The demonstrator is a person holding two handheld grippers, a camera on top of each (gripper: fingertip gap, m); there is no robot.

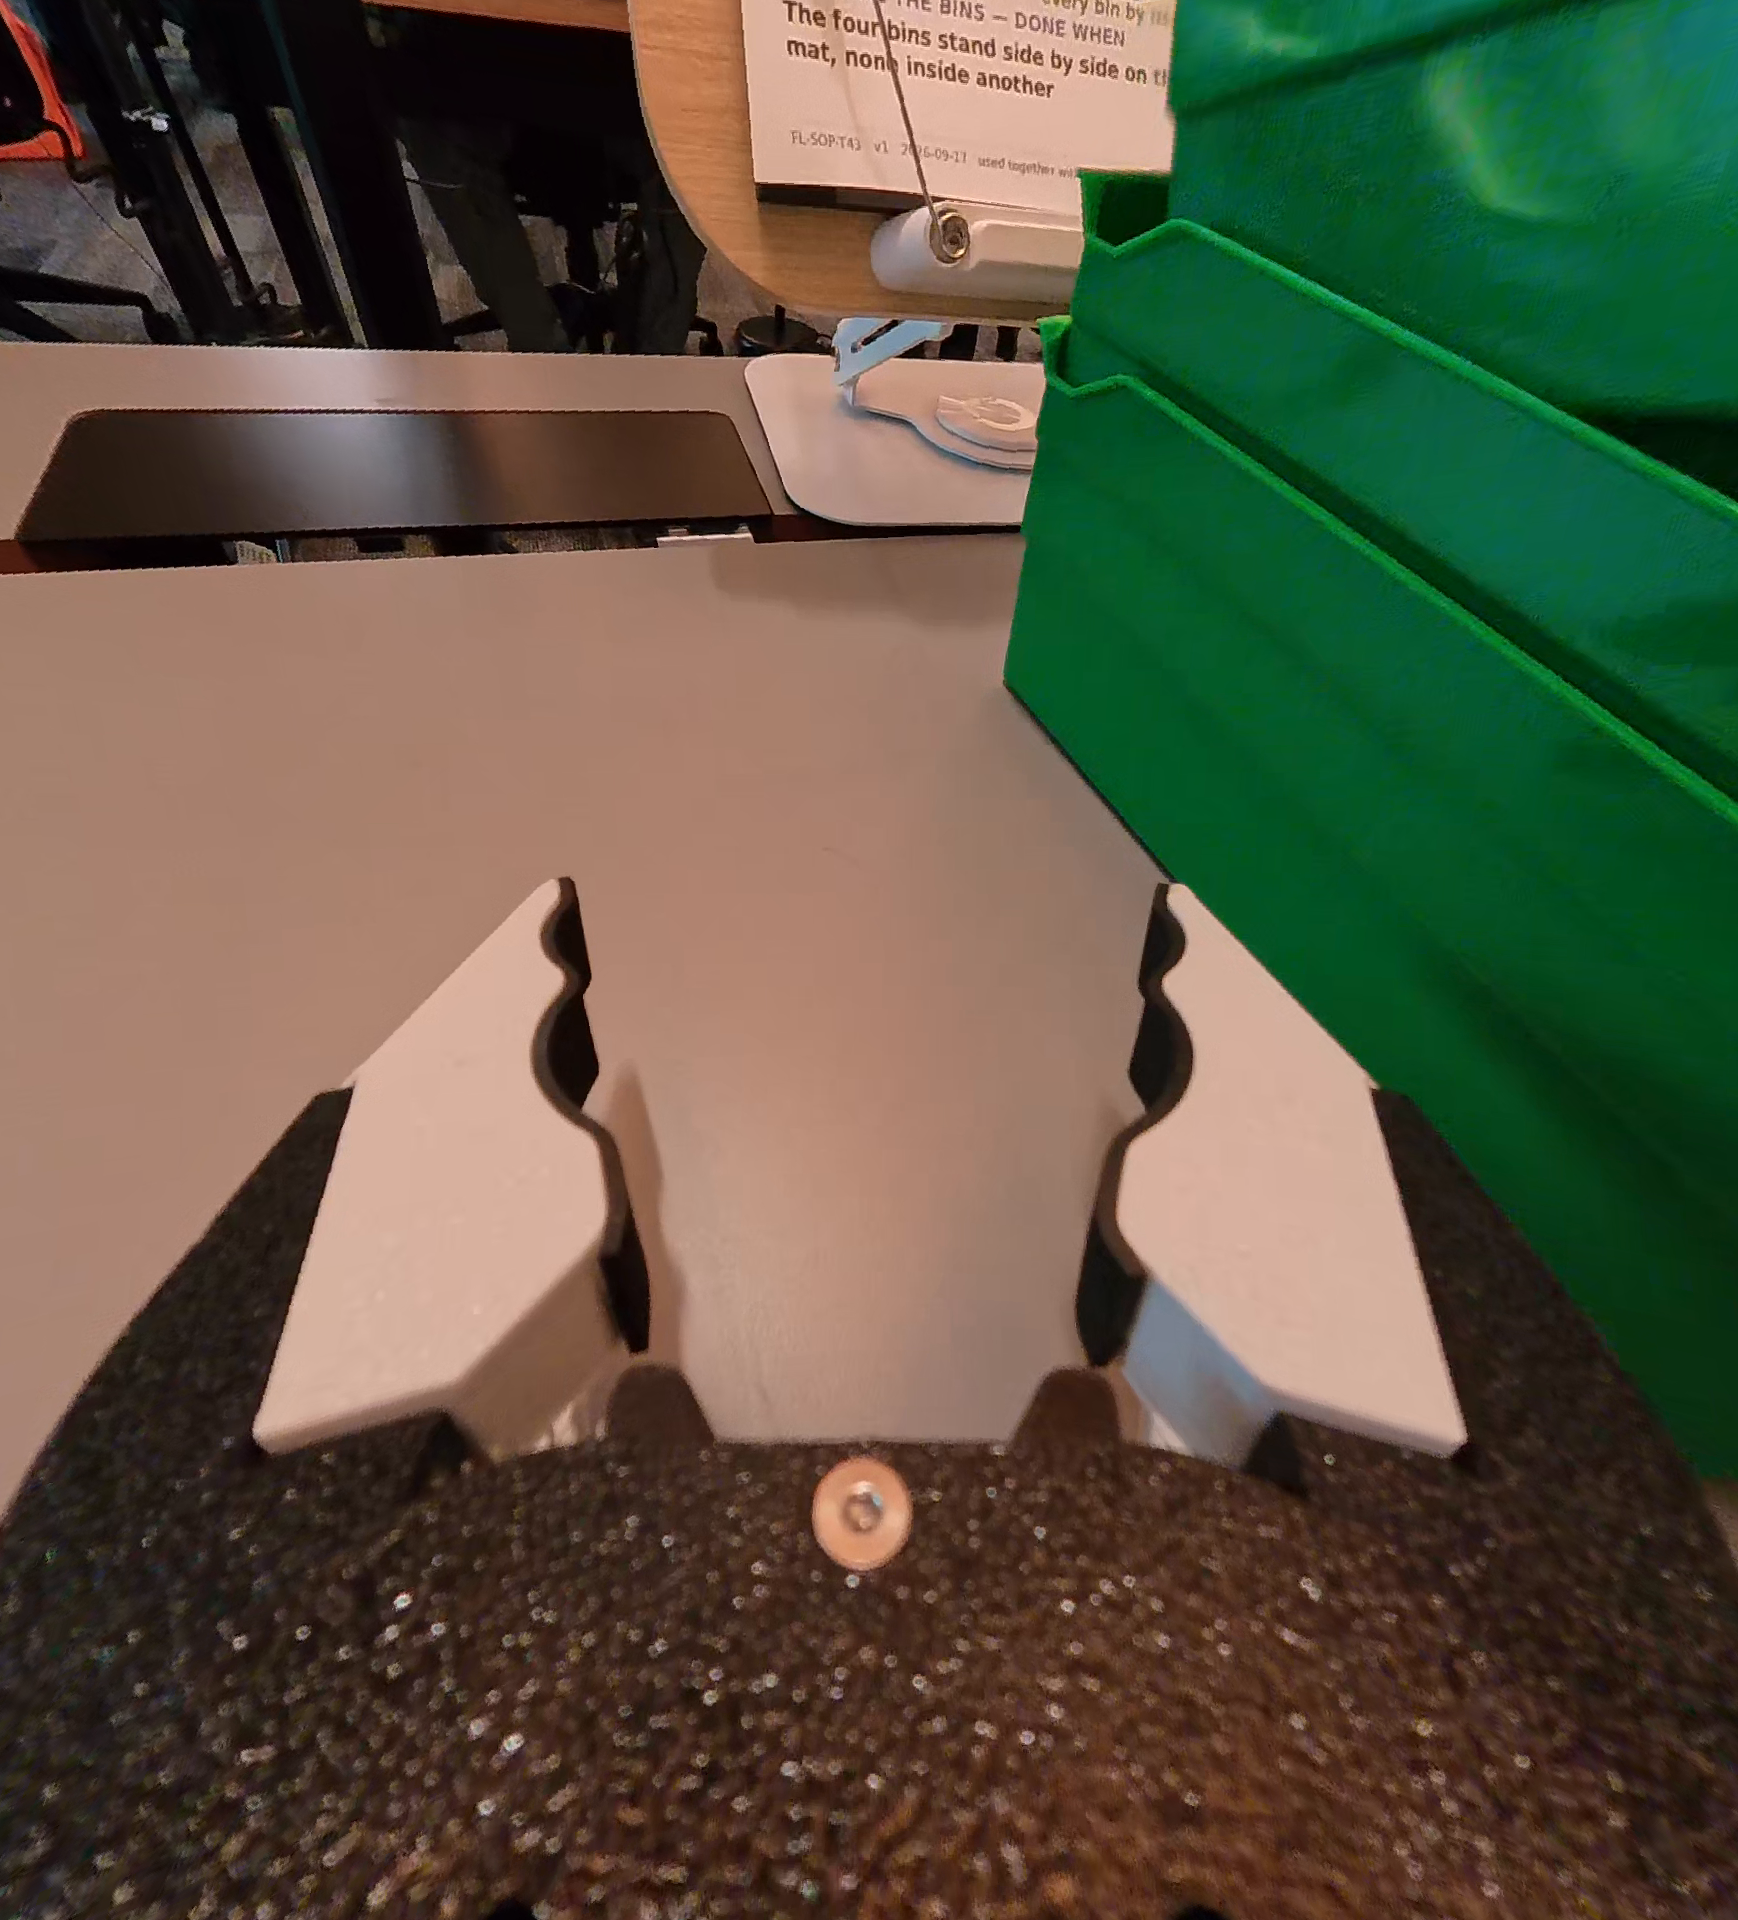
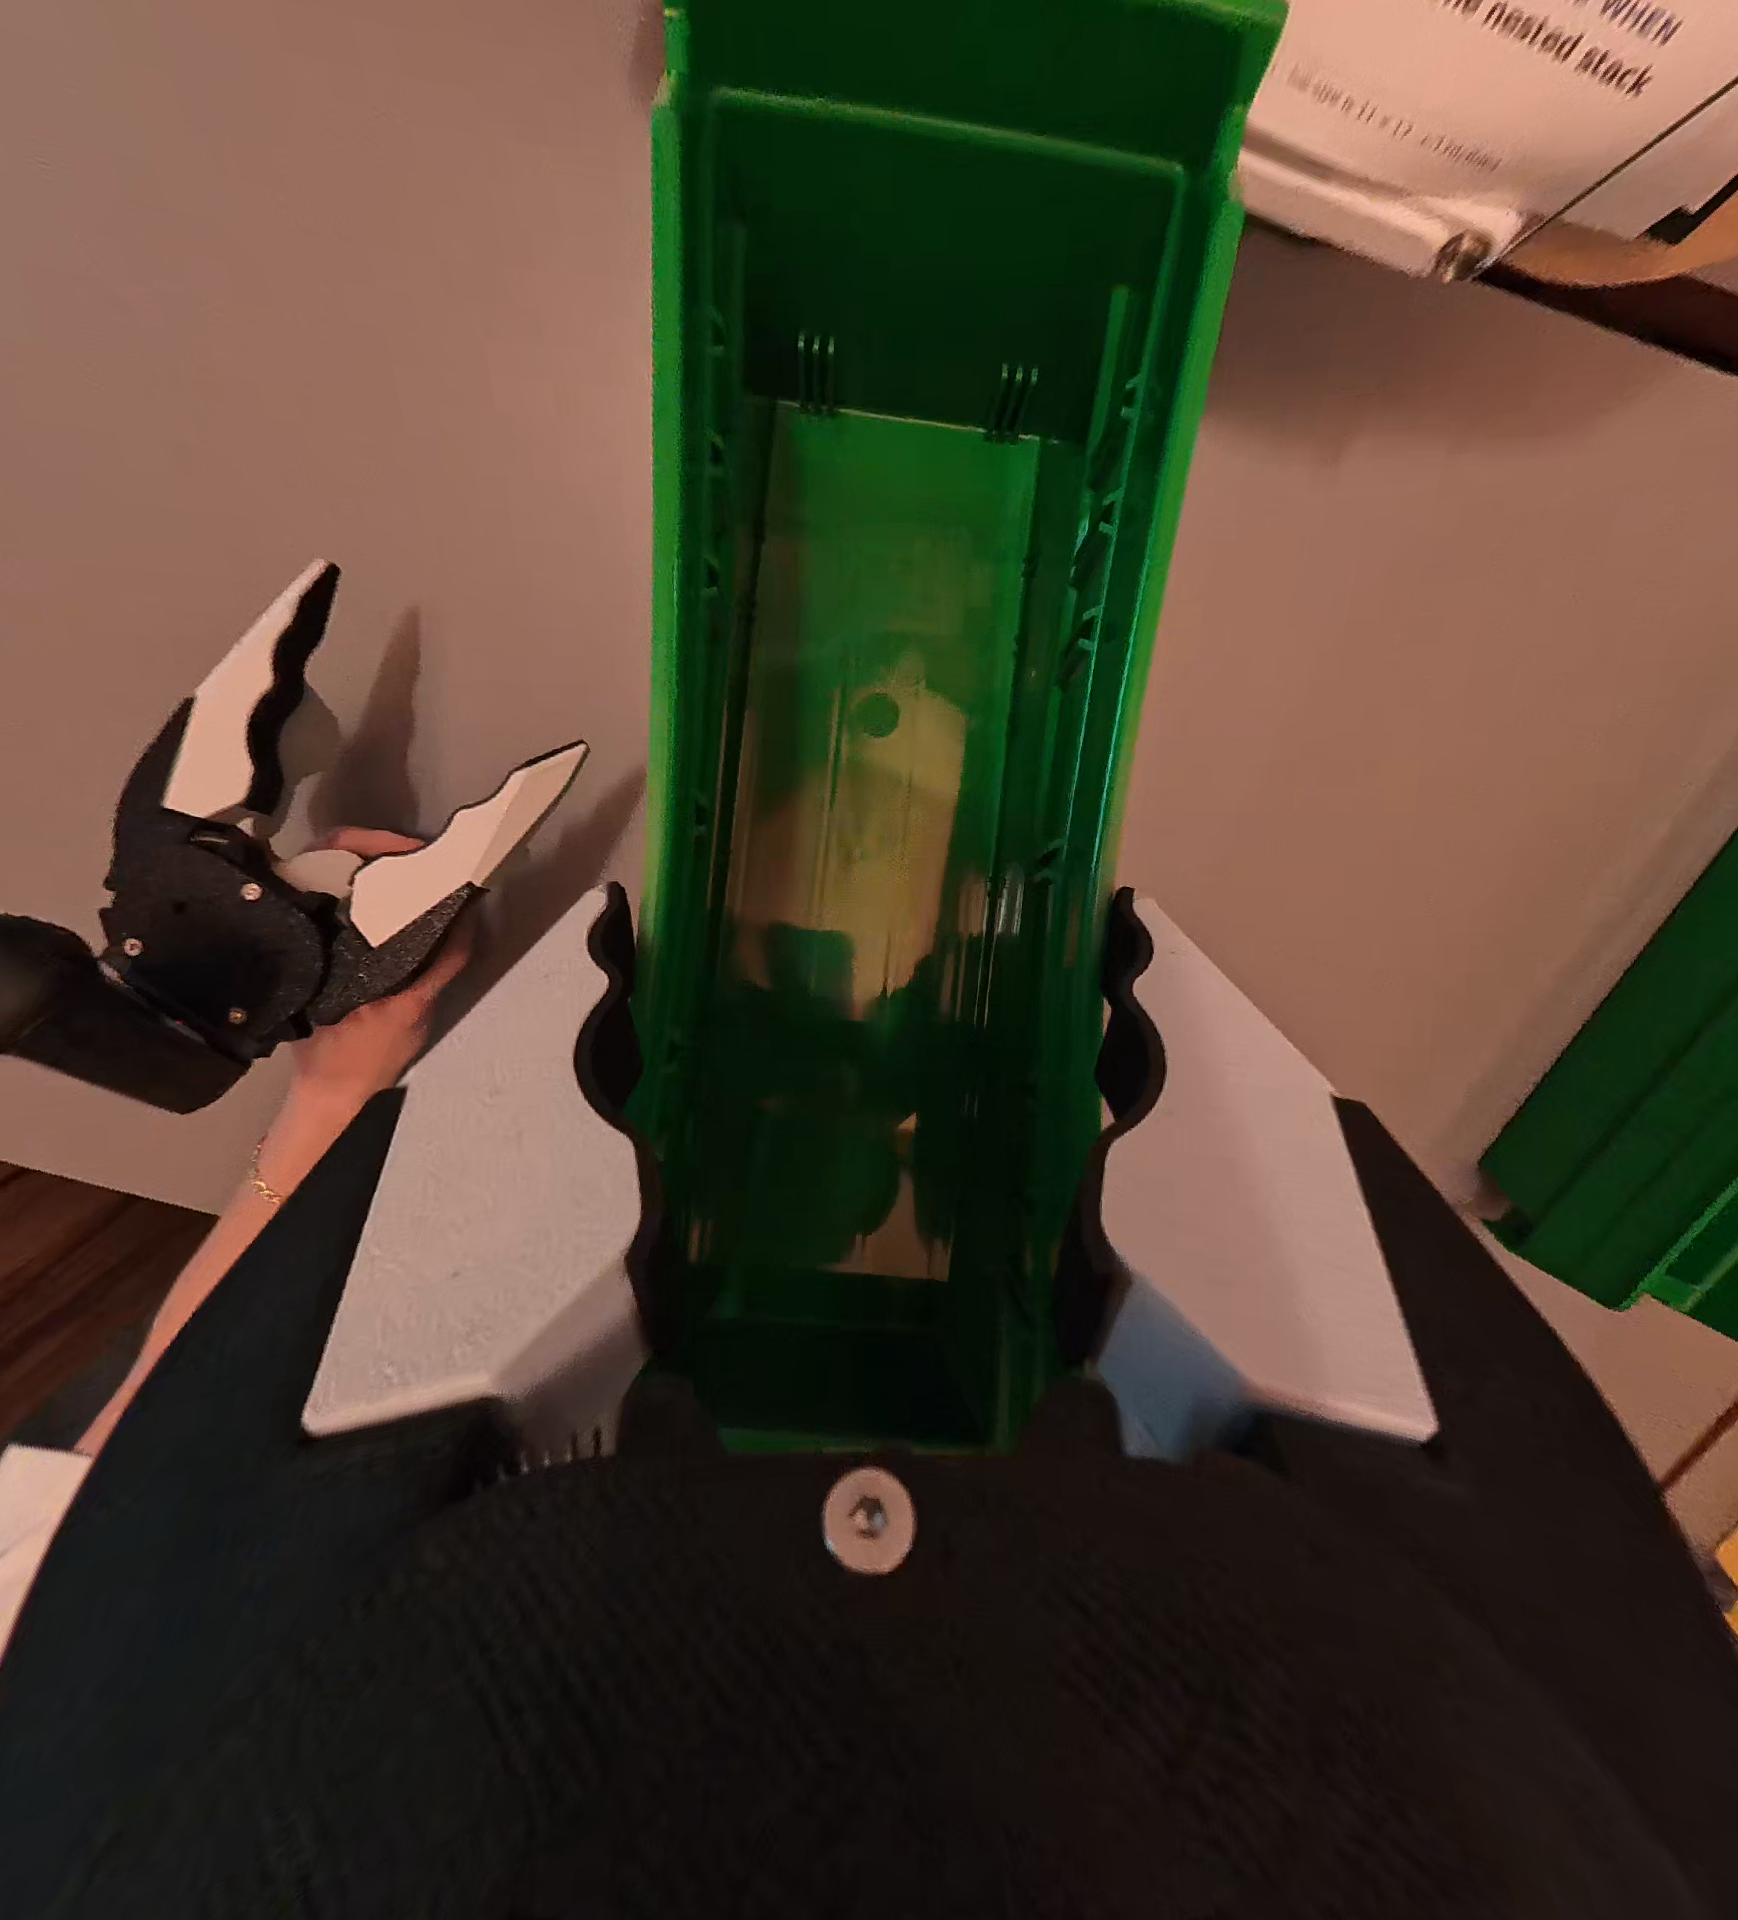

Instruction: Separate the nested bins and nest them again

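At the centre of the right wrist view, the right gripper (image 2: 870, 1091) is clamped on a green bin (image 2: 948, 208), its two white fingers pressed against the bin's long outer walls. The bin runs from the gripper up to the top edge of the frame, its open interior facing the camera, held above the grey worktop (image 2: 221, 312). At the right edge of the same view, a stack of nested green bins (image 2: 1675, 1091) is partly in frame. At middle left, the left gripper (image 2: 449, 675) is seen with its fingers spread and nothing between them, held by a hand (image 2: 377, 1029).

In the left wrist view, the left gripper (image 1: 865, 1039) stands released over bare worktop (image 1: 325, 779). The nested green bins (image 1: 1364, 779) occupy the right side of the frame, just beside the right finger. At the top centre, a printed sheet (image 1: 948, 94) sits on a wooden board (image 1: 709, 156).
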